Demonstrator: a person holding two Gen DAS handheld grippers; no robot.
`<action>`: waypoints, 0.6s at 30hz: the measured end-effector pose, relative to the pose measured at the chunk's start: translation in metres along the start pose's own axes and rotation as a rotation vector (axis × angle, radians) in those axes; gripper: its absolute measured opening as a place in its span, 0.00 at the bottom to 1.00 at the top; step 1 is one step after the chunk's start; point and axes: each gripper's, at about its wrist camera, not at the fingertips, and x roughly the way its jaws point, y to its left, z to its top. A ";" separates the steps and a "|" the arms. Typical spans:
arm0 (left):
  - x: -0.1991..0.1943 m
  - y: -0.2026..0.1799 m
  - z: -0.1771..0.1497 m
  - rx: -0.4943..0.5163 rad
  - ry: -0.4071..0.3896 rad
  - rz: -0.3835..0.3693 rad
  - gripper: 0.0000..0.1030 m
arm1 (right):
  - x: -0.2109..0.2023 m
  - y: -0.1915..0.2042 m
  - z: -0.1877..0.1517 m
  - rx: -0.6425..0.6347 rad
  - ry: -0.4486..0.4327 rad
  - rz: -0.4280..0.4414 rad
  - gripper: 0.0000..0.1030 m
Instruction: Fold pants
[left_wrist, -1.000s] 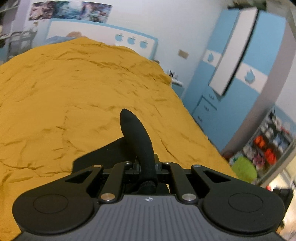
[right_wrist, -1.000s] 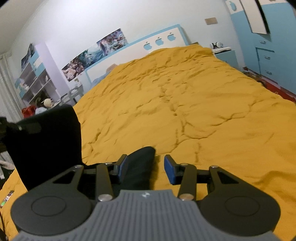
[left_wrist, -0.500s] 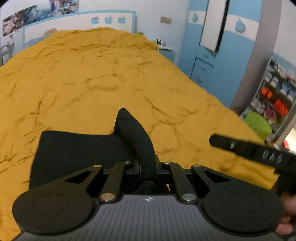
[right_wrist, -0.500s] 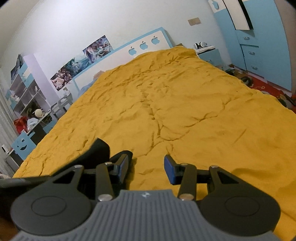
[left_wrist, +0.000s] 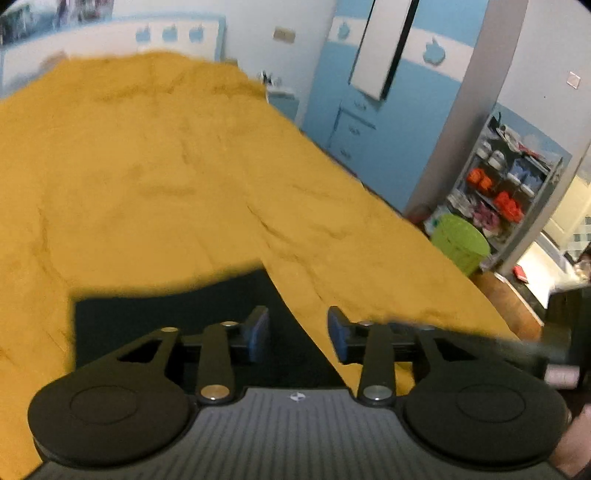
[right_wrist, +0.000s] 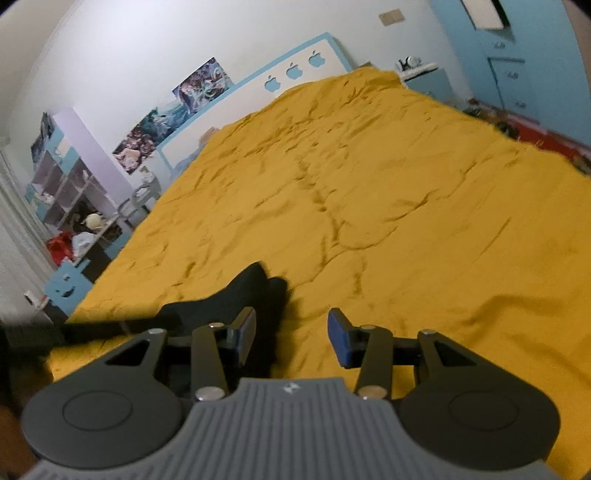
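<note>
The black pants (left_wrist: 177, 317) lie folded and flat on the yellow bedspread (left_wrist: 147, 184), just under and ahead of my left gripper (left_wrist: 297, 334). Its jaws are opening; the blue pads (left_wrist: 258, 332) stand apart and press on nothing, with the pants' right edge below the gap. In the right wrist view the pants (right_wrist: 240, 295) lie to the left, one rounded end raised a little. My right gripper (right_wrist: 291, 334) is open over bare bedspread (right_wrist: 406, 221), its left finger beside the cloth. Whether that finger touches the cloth is unclear.
The bed fills both views, headboard (right_wrist: 291, 70) at the far end. A blue wardrobe (left_wrist: 376, 110), a shelf rack (left_wrist: 506, 184) and a green basket (left_wrist: 460, 243) stand past the bed's right edge. Shelves (right_wrist: 70, 184) stand at the left. Part of a hand (left_wrist: 569, 443) shows low right.
My left gripper was shut on a raised fold of the pants; now its jaws are apart and the cloth lies flat on the bed. The right gripper stayed open and hardly moved.
</note>
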 end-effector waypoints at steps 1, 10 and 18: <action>-0.003 0.008 0.010 0.015 -0.009 0.014 0.52 | 0.000 0.002 -0.003 0.009 0.009 0.019 0.40; 0.058 0.025 0.026 0.120 0.155 0.023 0.57 | 0.005 0.022 -0.045 0.141 0.063 0.077 0.42; 0.084 0.029 0.020 0.304 0.136 -0.030 0.57 | 0.014 0.006 -0.061 0.331 0.075 0.166 0.36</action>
